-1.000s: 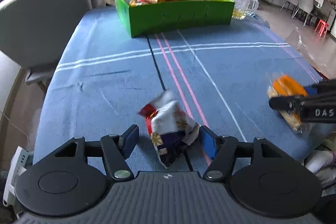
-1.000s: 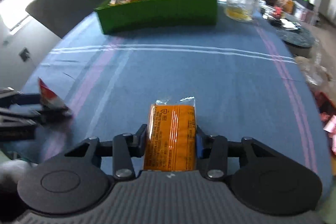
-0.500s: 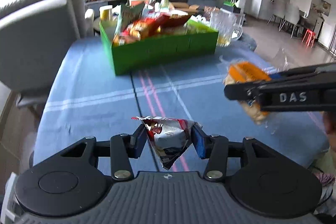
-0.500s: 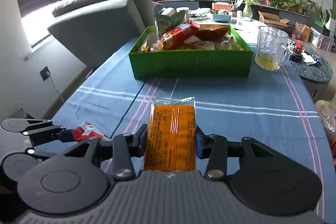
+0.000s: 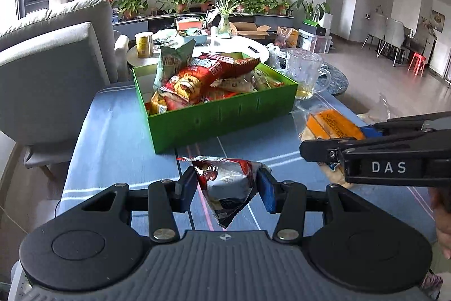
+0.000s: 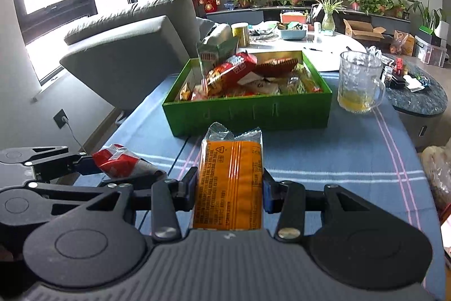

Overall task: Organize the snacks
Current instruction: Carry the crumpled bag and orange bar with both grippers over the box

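My left gripper (image 5: 227, 189) is shut on a red and white snack packet (image 5: 225, 182) and holds it above the blue tablecloth (image 5: 112, 137). My right gripper (image 6: 229, 188) is shut on an orange cracker pack (image 6: 229, 182), also held off the table. A green box (image 5: 225, 117) full of snack bags stands ahead of both grippers, at mid table. In the left wrist view the right gripper (image 5: 332, 144) with its orange pack (image 5: 329, 126) is at the right. In the right wrist view the left gripper (image 6: 112, 169) with its red packet (image 6: 118, 164) is at the lower left.
A glass mug (image 6: 358, 83) with yellow liquid stands right of the green box (image 6: 248, 114). A grey sofa (image 5: 50, 69) lies along the table's left side. A plastic bag (image 6: 439, 174) lies at the table's right edge. A round white table (image 6: 324, 41) with clutter stands behind.
Both grippers have risen from the tablecloth and moved toward the green box. The left gripper closed on the red and white packet and lifted it; the right one kept hold of the orange pack.
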The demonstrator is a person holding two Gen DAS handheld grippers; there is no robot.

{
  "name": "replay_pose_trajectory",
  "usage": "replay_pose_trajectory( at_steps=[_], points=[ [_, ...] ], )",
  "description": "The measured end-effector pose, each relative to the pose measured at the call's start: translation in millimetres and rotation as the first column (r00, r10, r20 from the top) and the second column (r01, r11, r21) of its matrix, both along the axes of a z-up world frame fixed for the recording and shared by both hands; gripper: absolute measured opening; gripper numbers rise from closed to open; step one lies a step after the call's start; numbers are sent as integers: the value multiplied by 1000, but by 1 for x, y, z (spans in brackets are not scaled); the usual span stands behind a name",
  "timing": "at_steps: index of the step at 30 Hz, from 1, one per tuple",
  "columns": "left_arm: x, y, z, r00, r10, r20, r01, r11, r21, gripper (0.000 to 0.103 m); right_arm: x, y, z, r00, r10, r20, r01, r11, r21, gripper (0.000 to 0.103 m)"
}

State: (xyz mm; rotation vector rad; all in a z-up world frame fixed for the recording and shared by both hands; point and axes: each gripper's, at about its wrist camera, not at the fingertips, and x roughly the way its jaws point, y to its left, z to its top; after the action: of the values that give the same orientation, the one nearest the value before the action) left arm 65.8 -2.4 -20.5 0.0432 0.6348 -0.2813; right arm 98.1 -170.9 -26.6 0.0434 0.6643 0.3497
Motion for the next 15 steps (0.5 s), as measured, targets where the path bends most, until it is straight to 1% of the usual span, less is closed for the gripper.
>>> replay_pose_trajectory(
  at_steps=[5, 15],
  points=[
    [13, -3, 2, 1000, -7, -1, 7, 1000, 13, 44, 13, -3, 4, 1000, -8, 17, 8, 1000, 4, 84],
    [41, 1, 2, 1000, 8, -13, -8, 1000, 1, 44, 40, -6, -2, 1000, -23, -18, 24, 999, 34, 84]
  ],
)
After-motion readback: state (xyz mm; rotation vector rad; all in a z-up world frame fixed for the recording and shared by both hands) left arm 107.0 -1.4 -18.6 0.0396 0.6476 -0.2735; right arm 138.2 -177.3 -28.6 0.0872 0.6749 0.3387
